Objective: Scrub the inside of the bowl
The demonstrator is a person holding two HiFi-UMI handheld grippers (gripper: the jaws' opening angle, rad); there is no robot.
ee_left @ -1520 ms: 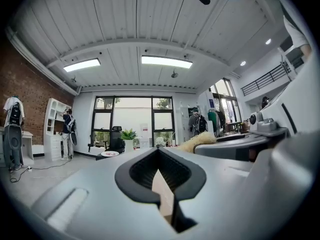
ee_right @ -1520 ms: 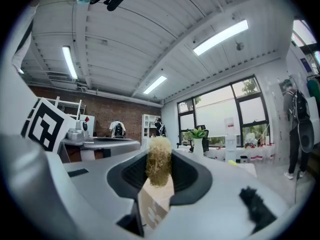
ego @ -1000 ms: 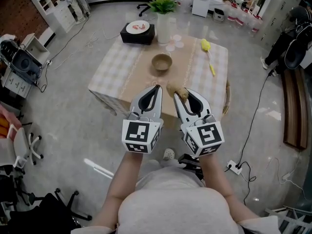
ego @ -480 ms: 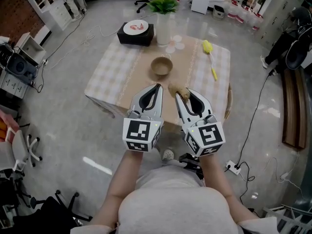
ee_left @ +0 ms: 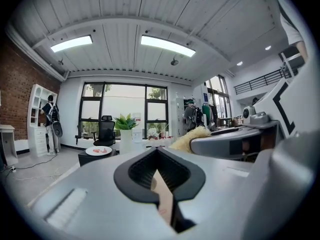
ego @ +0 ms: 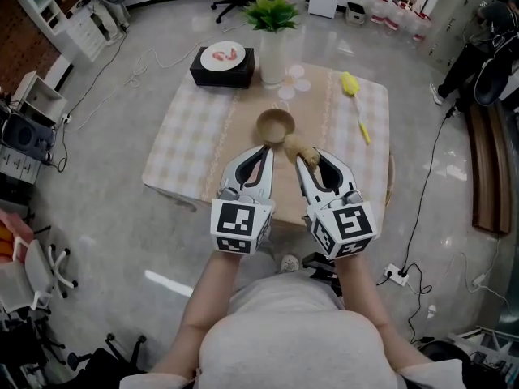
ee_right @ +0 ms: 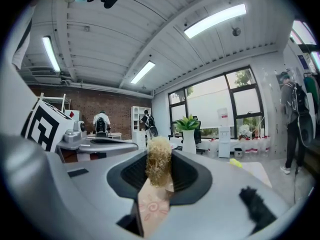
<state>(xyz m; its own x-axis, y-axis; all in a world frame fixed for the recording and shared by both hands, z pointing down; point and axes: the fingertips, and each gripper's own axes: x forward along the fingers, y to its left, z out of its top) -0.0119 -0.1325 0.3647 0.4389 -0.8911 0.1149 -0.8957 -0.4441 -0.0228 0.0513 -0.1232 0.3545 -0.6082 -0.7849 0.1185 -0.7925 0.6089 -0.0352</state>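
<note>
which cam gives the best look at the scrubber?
Right gripper view: the scrubber sits dead centre, clamped in the right claw. Head view shows it small at the claw tip; left gripper view catches only a tuft.

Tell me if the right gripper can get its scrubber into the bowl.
Probably yes. The right gripper, shut on the loofah scrubber, hangs just short of the bowl, which stands upright and open-topped; nothing lies between them, and the left gripper is off to the side.

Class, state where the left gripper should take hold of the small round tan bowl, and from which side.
Probably the bowl's left rim, from above-left, one jaw inside: it stands upright and open, so the thin wall is pinchable, leaving the right gripper's straw-coloured scrubber room.
</note>
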